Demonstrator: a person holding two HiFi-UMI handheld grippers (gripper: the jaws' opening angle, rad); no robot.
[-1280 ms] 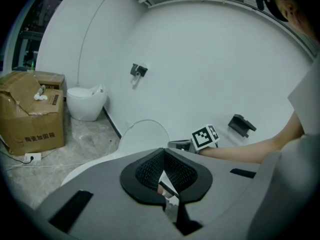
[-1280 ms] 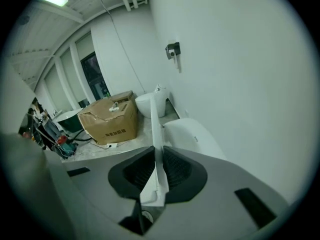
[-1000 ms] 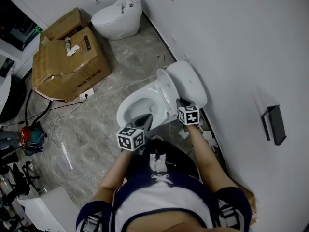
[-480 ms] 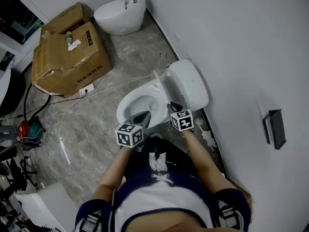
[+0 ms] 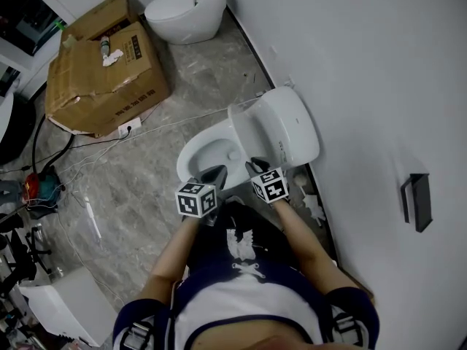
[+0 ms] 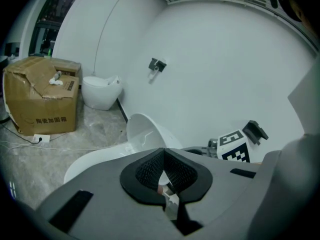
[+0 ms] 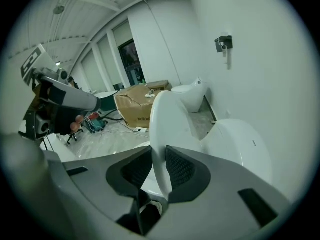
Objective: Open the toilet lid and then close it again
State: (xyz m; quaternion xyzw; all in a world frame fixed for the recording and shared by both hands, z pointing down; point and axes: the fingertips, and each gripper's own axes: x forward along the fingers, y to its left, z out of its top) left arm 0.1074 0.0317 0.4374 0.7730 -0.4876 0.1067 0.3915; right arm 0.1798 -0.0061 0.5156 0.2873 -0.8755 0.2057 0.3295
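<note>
The white toilet's lid (image 5: 248, 133) stands about halfway up over the bowl (image 5: 204, 155), away from the tank (image 5: 295, 122). My right gripper (image 5: 255, 166) has the lid's front edge (image 7: 167, 124) between its jaws. The jaws are opening, and the edge still fills the gap and touches both pads (image 7: 182, 171). My left gripper (image 5: 215, 175) hovers over the bowl's near rim, shut with nothing in it. In the left gripper view its closed jaws (image 6: 164, 171) point at the raised lid (image 6: 145, 134).
A torn cardboard box (image 5: 102, 64) and a second toilet (image 5: 186, 9) stand beyond the bowl. Cables (image 5: 146, 133) run across the marble floor to the left. The white wall is close on the right and carries a black holder (image 5: 416, 203).
The lid has swung forward from leaning on the tank to about upright. My right gripper moved left toward the bowl with it. The left gripper shifted slightly.
</note>
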